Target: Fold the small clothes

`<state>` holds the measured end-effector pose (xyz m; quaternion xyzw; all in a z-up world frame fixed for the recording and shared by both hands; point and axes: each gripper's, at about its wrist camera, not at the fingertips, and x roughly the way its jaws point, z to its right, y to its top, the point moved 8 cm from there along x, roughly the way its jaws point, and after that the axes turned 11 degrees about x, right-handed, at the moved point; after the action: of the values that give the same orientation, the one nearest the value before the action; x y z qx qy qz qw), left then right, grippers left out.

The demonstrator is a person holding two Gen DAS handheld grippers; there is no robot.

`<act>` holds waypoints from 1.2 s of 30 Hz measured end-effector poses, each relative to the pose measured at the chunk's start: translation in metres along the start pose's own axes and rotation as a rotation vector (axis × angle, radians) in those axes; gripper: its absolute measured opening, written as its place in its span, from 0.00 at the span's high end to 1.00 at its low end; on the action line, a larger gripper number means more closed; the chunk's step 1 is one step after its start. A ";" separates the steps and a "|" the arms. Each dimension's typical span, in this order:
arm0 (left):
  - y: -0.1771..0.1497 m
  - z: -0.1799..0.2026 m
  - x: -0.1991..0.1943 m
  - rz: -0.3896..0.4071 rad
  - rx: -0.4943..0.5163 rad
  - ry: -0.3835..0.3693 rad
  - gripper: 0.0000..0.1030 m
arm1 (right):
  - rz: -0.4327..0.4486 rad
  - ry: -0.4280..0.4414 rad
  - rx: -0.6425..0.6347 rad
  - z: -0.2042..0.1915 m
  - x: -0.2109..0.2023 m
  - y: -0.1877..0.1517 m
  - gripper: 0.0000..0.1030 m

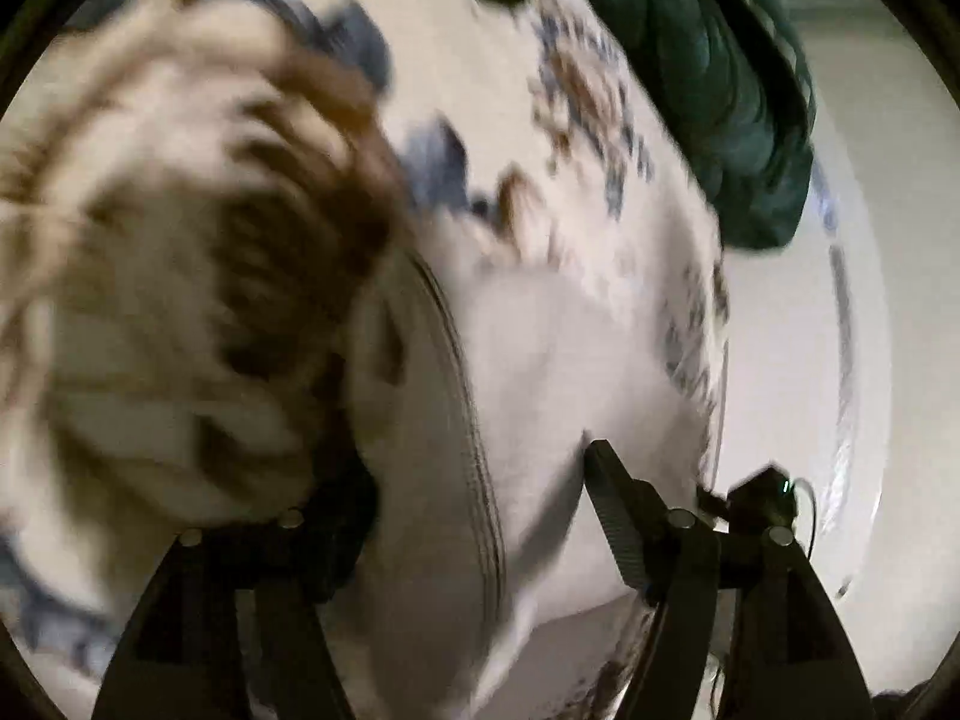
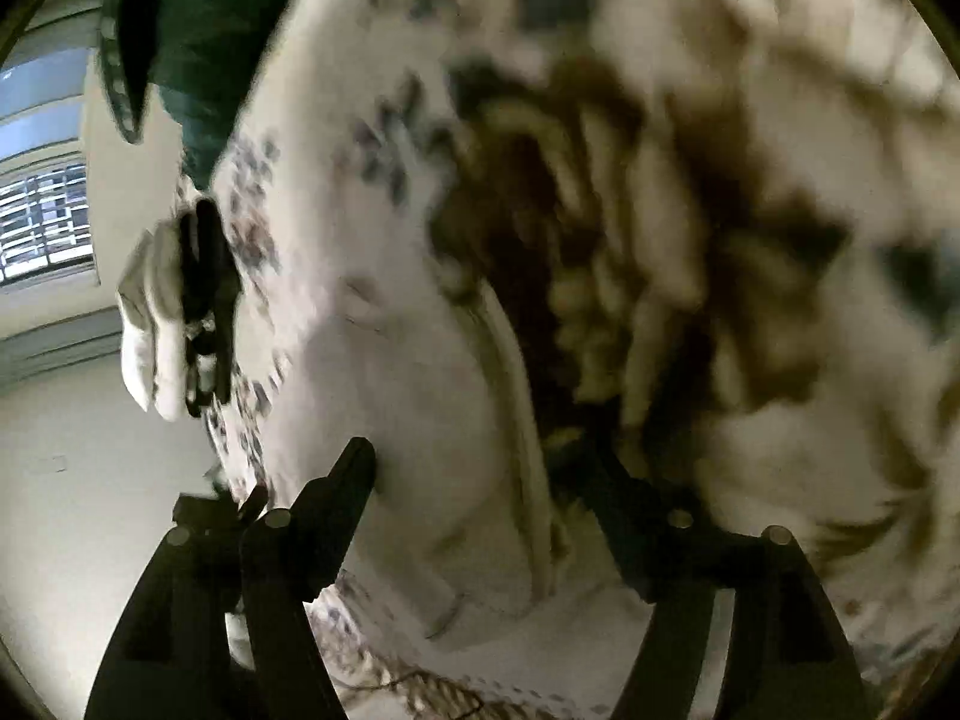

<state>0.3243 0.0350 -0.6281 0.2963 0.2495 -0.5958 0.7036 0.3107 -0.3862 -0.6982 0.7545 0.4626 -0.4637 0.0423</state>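
Observation:
A small white garment [image 1: 516,360] with a stitched hem lies on a patterned bedspread [image 1: 576,96]. In the left wrist view my left gripper [image 1: 474,480] has its jaws apart, with the garment's fabric between them. In the right wrist view the same white garment [image 2: 408,396] with a curved seam lies between the parted jaws of my right gripper [image 2: 474,468]. Both views are blurred. Further off, the left gripper [image 2: 204,300] shows with white cloth [image 2: 156,324] hanging at its fingers.
A dark green quilted cover [image 1: 708,72] lies at the far side of the bed and also shows in the right wrist view [image 2: 204,18]. A window with blinds [image 2: 48,222] is in the wall. White bed edge [image 1: 786,360] to the right.

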 end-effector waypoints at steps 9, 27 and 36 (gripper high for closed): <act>0.010 0.017 -0.010 0.089 0.034 -0.018 0.84 | -0.067 0.066 -0.066 -0.018 0.045 -0.013 0.78; 0.180 0.056 -0.240 0.375 0.121 0.020 0.85 | 0.012 0.169 -0.351 -0.311 0.003 -0.058 0.82; 0.370 -0.028 -0.327 0.441 0.131 0.173 0.82 | 0.022 0.259 -0.471 -0.534 0.112 -0.032 0.82</act>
<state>0.6347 0.3230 -0.3727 0.4387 0.1990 -0.4153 0.7717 0.6560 -0.0313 -0.4667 0.7816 0.5513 -0.2425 0.1624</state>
